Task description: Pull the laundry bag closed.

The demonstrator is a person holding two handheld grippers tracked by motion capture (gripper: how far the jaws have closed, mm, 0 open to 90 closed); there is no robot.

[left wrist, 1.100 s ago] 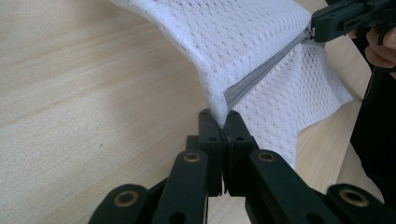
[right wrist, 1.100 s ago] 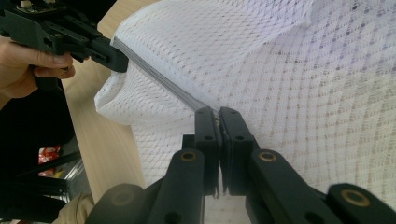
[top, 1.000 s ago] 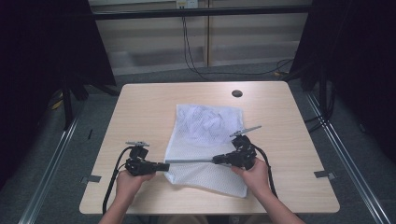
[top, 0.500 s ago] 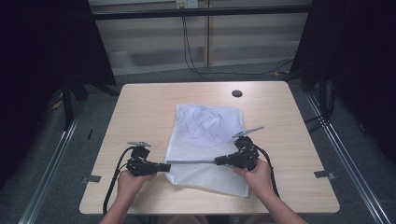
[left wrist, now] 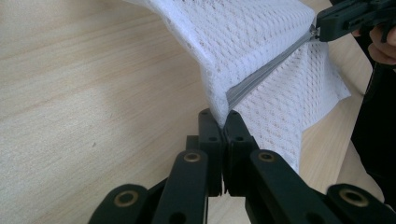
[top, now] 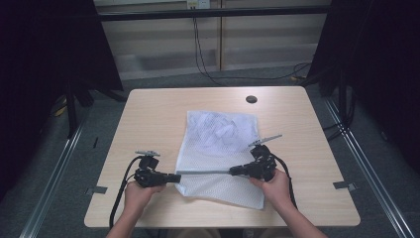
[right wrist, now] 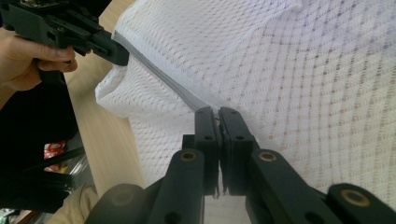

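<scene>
**Mesh bag held taut along its zipper**

While the white mesh laundry bag (top: 218,153) lies at the centre of the wooden worktop (top: 148,114), the left gripper (top: 176,177) pinches its left zipper end and the right gripper (top: 233,172) clamps the zipper (top: 203,172) further right, both closed, stretching it lower centre.

Even, soft light from above falls on the pale wooden worktop (top: 158,114), leaving it bright with no glare and only faint shadows under the white mesh fabric bag (top: 218,148), while the dark curtains at both sides stay nearly black. The high view is slightly soft and grainy. In both gripper views the black jaws at the bottom edge are blurred, the mesh weave just beyond them is sharp, and the far corners soften.
</scene>
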